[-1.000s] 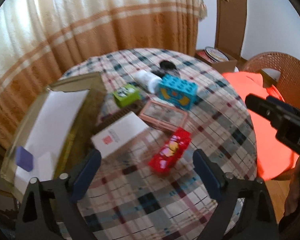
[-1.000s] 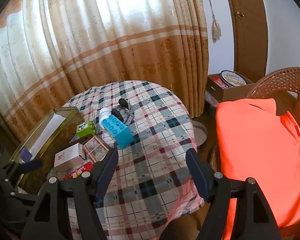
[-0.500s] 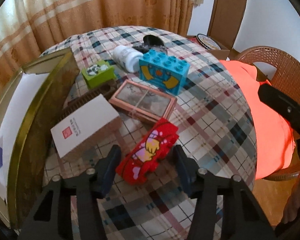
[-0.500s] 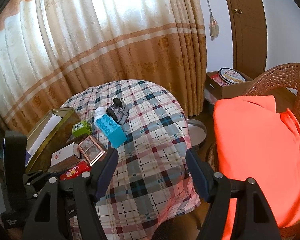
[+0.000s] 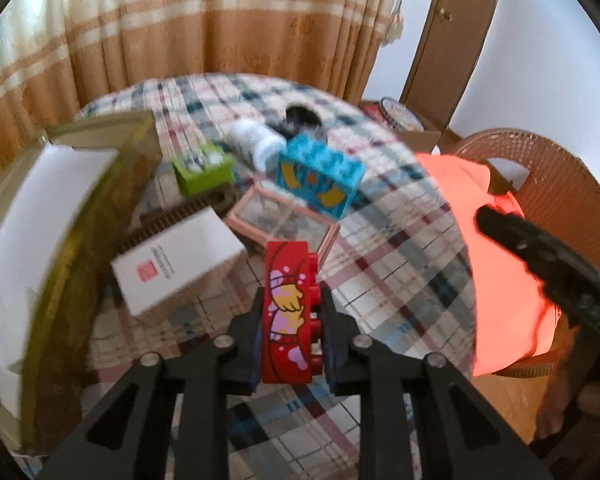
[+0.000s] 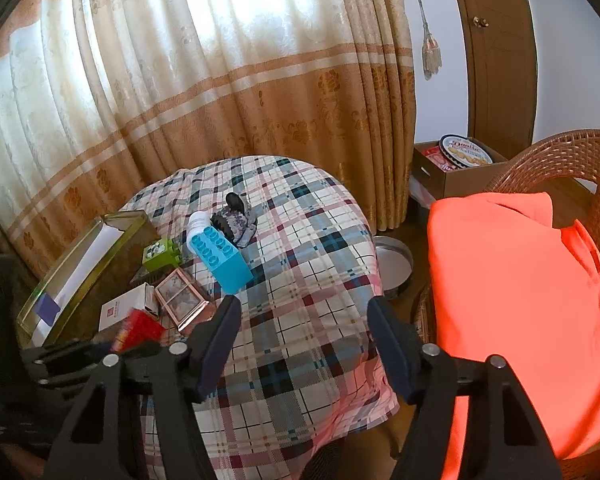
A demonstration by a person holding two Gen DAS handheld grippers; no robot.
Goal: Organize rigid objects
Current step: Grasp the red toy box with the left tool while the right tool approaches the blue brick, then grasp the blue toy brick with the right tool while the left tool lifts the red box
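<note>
Glossy red plastic toy brick (image 5: 288,312) between matt black plastic left claw (image 5: 290,332) pads. Ahead: woven plaid cloth on tabletop (image 5: 388,240), glossy blue plastic studded brick (image 5: 320,178), matt white cardboard box (image 5: 180,260). Left: shiny gold metal tin (image 5: 96,208).

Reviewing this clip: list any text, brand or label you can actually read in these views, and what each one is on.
"Danisa", roughly, in script on the round cookie tin; partly legible.
White box: red square logo and a line of small print, too blurred to read.
Red block, blue block, green block: pictures only, no readable words.
</note>
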